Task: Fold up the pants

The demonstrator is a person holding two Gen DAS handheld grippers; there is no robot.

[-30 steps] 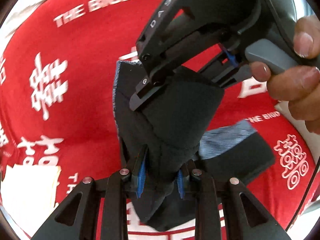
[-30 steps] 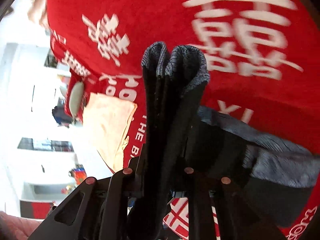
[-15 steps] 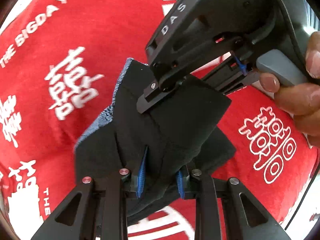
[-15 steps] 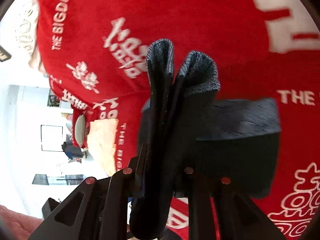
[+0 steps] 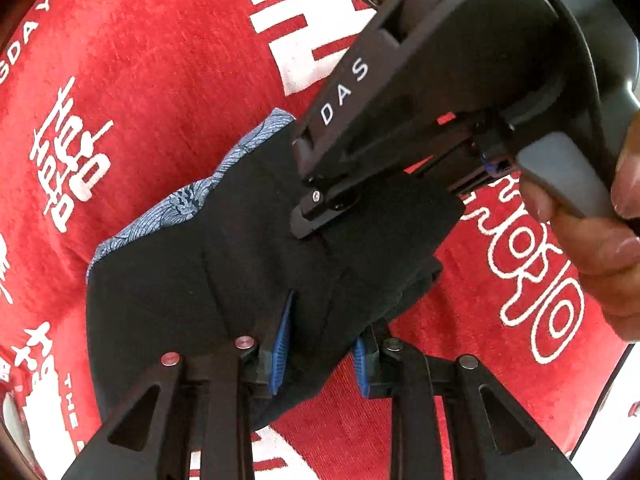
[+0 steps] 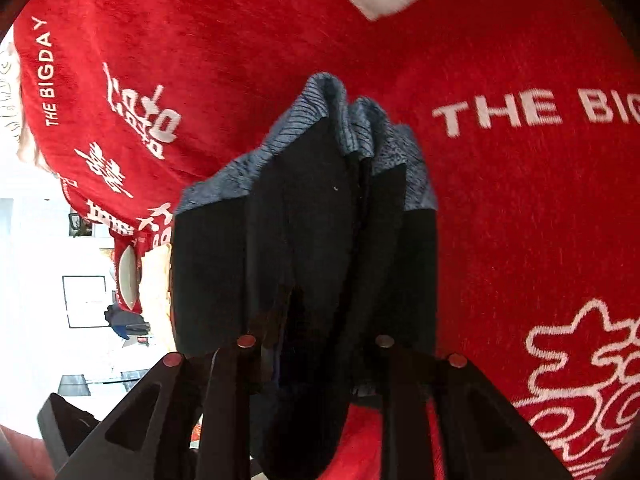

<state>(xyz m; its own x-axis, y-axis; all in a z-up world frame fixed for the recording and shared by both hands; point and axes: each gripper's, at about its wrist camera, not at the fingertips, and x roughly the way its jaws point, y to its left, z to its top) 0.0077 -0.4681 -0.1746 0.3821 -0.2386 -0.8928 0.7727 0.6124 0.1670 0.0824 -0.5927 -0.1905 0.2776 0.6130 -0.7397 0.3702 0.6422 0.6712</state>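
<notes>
Bunched dark pants (image 5: 248, 280), blue-patterned at the hem, are clamped between the left gripper's (image 5: 320, 354) blue pads at frame centre. They are also pinched by the right gripper (image 6: 316, 354) over the red plush cloth (image 5: 168, 80).

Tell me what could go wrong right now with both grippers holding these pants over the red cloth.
1. The left gripper and the right gripper pinch thick bunches of the pants; a layer could slip out and undo the fold.
2. The blue patterned edge bunches unevenly, so the stack may land skewed on the red cloth.
3. The grippers sit close together and could bump.
</notes>
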